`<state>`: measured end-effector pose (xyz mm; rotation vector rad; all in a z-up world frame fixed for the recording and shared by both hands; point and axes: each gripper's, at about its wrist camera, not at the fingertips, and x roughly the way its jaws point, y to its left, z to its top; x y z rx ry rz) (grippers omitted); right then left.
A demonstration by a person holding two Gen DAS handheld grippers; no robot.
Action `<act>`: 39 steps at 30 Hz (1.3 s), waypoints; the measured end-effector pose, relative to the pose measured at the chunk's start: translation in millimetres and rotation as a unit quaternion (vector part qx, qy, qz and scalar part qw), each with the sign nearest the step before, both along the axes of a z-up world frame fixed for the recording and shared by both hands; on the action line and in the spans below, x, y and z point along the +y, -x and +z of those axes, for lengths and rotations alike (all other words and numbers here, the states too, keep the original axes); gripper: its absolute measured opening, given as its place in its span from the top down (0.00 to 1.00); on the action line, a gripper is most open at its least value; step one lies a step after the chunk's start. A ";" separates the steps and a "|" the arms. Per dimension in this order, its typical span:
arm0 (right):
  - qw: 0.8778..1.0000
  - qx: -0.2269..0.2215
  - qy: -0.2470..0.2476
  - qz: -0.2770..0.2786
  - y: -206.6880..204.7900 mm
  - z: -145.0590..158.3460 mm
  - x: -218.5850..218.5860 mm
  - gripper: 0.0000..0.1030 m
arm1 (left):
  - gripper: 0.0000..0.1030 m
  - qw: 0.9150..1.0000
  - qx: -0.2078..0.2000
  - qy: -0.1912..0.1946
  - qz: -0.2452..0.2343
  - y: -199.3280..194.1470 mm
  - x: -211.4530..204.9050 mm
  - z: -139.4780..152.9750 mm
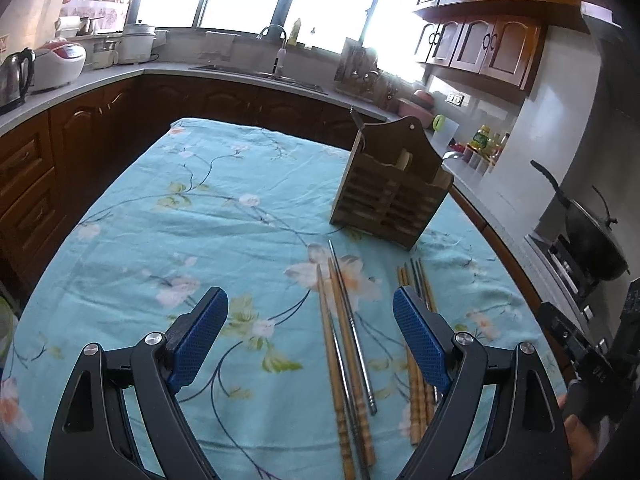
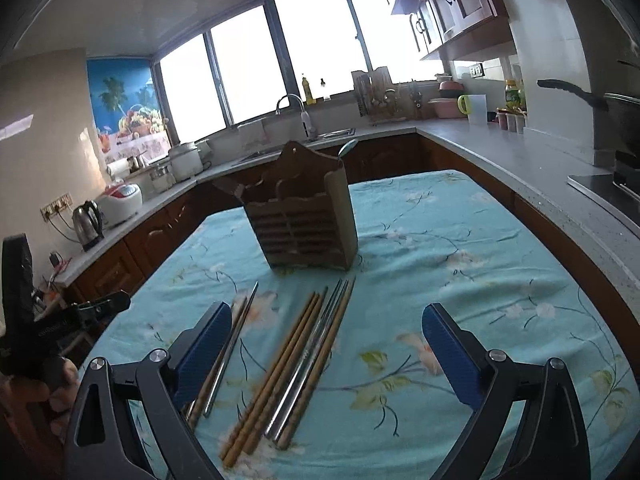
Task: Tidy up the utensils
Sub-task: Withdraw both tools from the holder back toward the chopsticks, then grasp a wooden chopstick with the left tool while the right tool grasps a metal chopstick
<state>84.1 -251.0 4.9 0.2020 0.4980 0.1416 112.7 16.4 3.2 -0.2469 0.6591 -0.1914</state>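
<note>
A wooden slatted utensil holder (image 1: 394, 188) stands on the floral turquoise tablecloth (image 1: 200, 208); it also shows in the right wrist view (image 2: 304, 224), with a spoon handle sticking out. Two loose groups of bamboo and metal chopsticks lie in front of it: one group (image 1: 346, 340) between my left gripper's fingers, another (image 1: 418, 360) partly hidden under its right finger. In the right wrist view the bigger group (image 2: 292, 364) lies between the fingers and the smaller group (image 2: 224, 352) by the left finger. My left gripper (image 1: 310, 308) and right gripper (image 2: 326, 324) are both open, empty, above the cloth.
A kitchen counter (image 2: 500, 152) wraps around the table, with a sink (image 1: 260, 70), kettle (image 2: 88, 222), rice cooker (image 1: 60, 64) and a wok (image 1: 596, 236) on the stove at right. The other gripper shows at each view's edge (image 2: 48, 328).
</note>
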 end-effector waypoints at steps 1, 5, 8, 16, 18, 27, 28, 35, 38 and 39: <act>1.000 0.003 -0.002 -0.001 0.8 -2.5 0.6 0.06 | 0.16 1.000 0.002 -0.004 0.001 0.5 -0.4 -1.6; 1.000 0.020 -0.010 -0.002 -4.0 -9.6 1.1 0.06 | 0.16 1.000 0.007 -0.014 0.002 0.3 -1.5 -6.3; 1.000 0.025 -0.014 -0.002 -7.6 -10.9 0.7 0.06 | 0.16 1.000 0.020 -0.015 0.004 -4.9 -1.1 -11.4; 0.999 0.039 -0.022 0.010 -21.3 -10.6 2.8 0.06 | 0.16 0.998 0.053 -0.016 -0.007 -24.9 -2.8 -21.1; 0.999 0.041 -0.023 0.012 -26.4 -10.0 4.3 0.06 | 0.16 0.998 0.062 -0.021 -0.010 -31.7 -5.5 -23.2; 0.997 0.067 -0.027 0.014 -57.5 -15.7 6.0 0.24 | 0.27 0.995 0.088 -0.042 -0.031 -61.0 -18.0 -31.4; 0.997 0.075 -0.026 0.012 -62.9 -17.7 5.8 0.28 | 0.29 0.994 0.091 -0.043 -0.034 -64.9 -19.4 -32.4; 0.991 0.126 -0.038 0.029 -106.7 -33.1 12.7 0.72 | 0.52 0.990 0.122 -0.044 -0.058 -93.9 -32.9 -45.5; 0.987 0.153 -0.033 0.036 -126.4 -44.9 20.4 0.82 | 0.61 0.987 0.140 -0.041 -0.067 -106.0 -36.7 -53.2; 0.986 0.159 -0.034 0.037 -130.6 -48.7 21.7 0.84 | 0.62 0.987 0.143 -0.040 -0.068 -109.4 -37.2 -55.1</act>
